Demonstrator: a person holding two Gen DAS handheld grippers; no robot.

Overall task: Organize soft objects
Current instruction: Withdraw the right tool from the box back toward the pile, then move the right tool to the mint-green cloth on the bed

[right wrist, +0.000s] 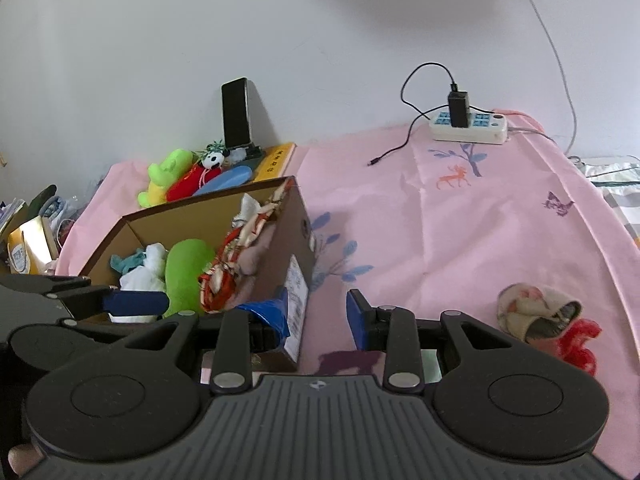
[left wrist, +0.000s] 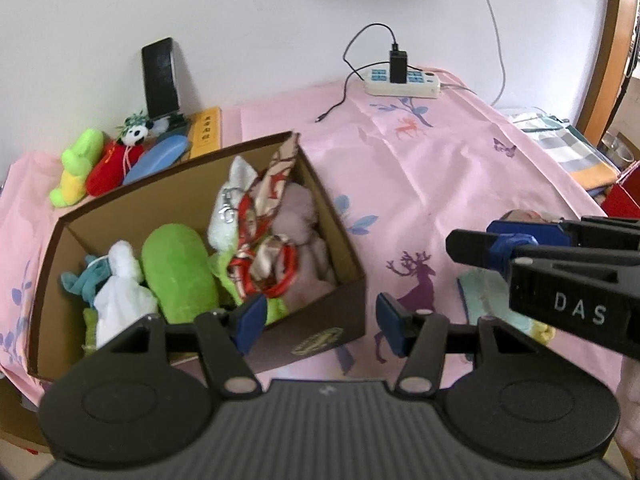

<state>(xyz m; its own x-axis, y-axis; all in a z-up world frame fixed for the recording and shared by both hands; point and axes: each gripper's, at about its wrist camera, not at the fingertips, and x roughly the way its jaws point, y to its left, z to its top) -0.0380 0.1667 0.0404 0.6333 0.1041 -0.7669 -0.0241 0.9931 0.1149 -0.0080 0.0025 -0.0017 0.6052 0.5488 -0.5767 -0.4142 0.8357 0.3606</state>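
Pink deer-print bedsheet (right wrist: 460,240) carries a brown box (left wrist: 320,320) of soft toys (left wrist: 176,268) toward its left edge. My left gripper (left wrist: 320,320) and right gripper (right wrist: 318,316), marked "DAS", both gape empty.

The right tool (right wrist: 317,322) hangs with its blue-padded jaws spread and empty above a pink printed cloth (right wrist: 460,232), just beside a brown cardboard box (right wrist: 296,248) filled with soft things — a green plush (right wrist: 186,270), a patterned scarf (right wrist: 236,256), white cloth (right wrist: 146,270). The left tool (right wrist: 136,302) reaches in from the left, at the box. Right of the tool lie a rolled floral sock (right wrist: 532,308) and, touching it, something red (right wrist: 580,346). By the wall — a power strip (right wrist: 470,126), a propped phone (right wrist: 236,114), more plush toys (right wrist: 180,174).
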